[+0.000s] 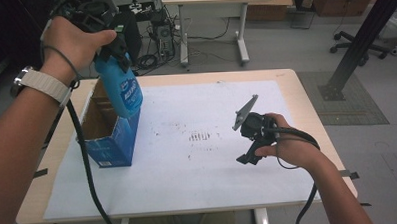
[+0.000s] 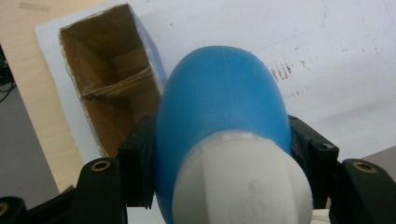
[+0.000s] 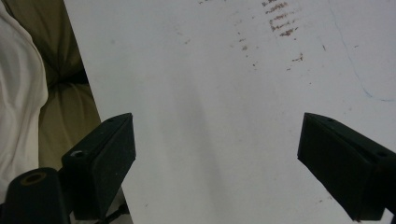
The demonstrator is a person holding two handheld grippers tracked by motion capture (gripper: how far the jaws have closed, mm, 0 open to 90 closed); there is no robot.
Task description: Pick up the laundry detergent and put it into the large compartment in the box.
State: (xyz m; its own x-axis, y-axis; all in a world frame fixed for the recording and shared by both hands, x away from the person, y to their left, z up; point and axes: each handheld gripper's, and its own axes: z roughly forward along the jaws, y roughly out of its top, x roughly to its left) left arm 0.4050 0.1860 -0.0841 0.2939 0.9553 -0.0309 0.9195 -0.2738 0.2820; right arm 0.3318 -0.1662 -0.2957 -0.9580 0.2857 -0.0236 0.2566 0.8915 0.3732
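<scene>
Your left claw [image 2: 219, 154] is clamped on the blue bottle [image 1: 121, 87], held above the open-topped box [image 1: 109, 132] at the worktop's [image 1: 290, 84] left edge; the bottle's white lettering is too blurred to read. Your right claw [image 3: 217, 158] stands wide open and empty over bare white sheet [image 1: 204, 177], well apart from the box.

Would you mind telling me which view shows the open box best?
The high view: the box stands whole on the table's left, blue outside, open top, with the bottle above it. The left gripper view looks down into its brown inside, but the bottle covers part of it. The right gripper view faces white paper.
</scene>
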